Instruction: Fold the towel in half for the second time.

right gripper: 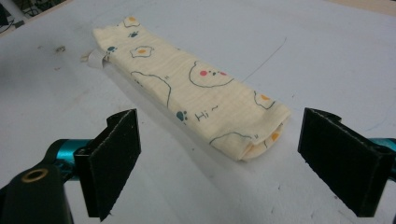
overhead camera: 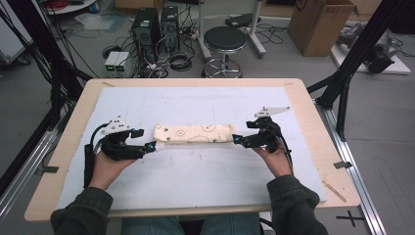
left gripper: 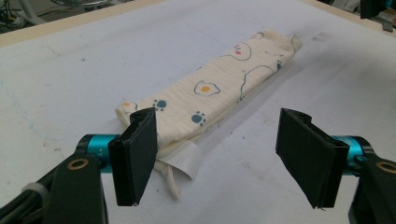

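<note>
Folded printed cloth (overhead camera: 194,132) lies lengthwise mid-worktop (overhead camera: 73,117) on the white mat (overhead camera: 195,176), btwn your two grippers. Your left gripper (overhead camera: 152,145) sits at its left end w/ fingers (left gripper: 135,156) spread, one just beside the cloth's corner. Right gripper (overhead camera: 237,139) is at the other end, fingers (right gripper: 114,161) released, nothing held.

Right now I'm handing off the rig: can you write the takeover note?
Left gripper: open, at the left end of the folded cloth, holding nothing.
Right gripper: open, at the cloth's right end, holding nothing.
The cloth lies flat as a long narrow strip mid-table on the white mat, its label tab at the left end.
Done: folded into a strip.
Left, probably: grip an end and fold it shorter.
</note>
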Available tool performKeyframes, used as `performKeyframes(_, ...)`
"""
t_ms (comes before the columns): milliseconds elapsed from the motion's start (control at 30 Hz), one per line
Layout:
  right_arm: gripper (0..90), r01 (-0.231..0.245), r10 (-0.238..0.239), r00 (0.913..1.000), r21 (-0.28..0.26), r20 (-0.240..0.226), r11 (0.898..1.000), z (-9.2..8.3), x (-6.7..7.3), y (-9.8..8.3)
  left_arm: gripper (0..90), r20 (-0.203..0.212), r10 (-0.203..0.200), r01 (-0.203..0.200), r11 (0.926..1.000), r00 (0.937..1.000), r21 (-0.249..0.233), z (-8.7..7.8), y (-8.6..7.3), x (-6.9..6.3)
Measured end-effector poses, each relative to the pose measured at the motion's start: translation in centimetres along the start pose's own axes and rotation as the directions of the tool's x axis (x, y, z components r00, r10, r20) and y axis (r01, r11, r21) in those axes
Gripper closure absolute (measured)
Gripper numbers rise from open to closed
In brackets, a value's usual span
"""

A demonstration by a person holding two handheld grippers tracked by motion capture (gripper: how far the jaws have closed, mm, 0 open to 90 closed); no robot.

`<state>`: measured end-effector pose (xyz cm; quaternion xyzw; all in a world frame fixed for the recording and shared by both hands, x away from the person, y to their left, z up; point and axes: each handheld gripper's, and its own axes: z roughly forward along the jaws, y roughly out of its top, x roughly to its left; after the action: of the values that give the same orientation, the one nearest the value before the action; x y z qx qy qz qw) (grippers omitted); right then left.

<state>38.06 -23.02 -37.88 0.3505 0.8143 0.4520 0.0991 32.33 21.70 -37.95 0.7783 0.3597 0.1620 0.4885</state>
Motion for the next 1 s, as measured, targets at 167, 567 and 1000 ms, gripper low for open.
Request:
performKeyframes(167,12.4,0.01,-0.01,0.9999,0.002,0.0,1.0,-0.3,0.2,-0.7,29.0,0.001,0.006,-0.006,1.0,1.0,-0.003,-0.3,-0.3,-0.3)
performKeyframes(567,12.3,0.009,-0.009,1.0,-0.005,0.002,1.0,-1.2,0.4,-2.0,27.9,-0.004,0.001,-0.001,1.0,1.0,-0.006,-1.0,-1.6,-0.7)
performKeyframes(1000,12.3,0.001,-0.001,1.0,-0.015,0.003,1.0,-1.6,0.5,-3.5,26.0,-0.009,0.008,-0.008,1.0,0.9999,0.002,-1.3,-2.9,-1.1)
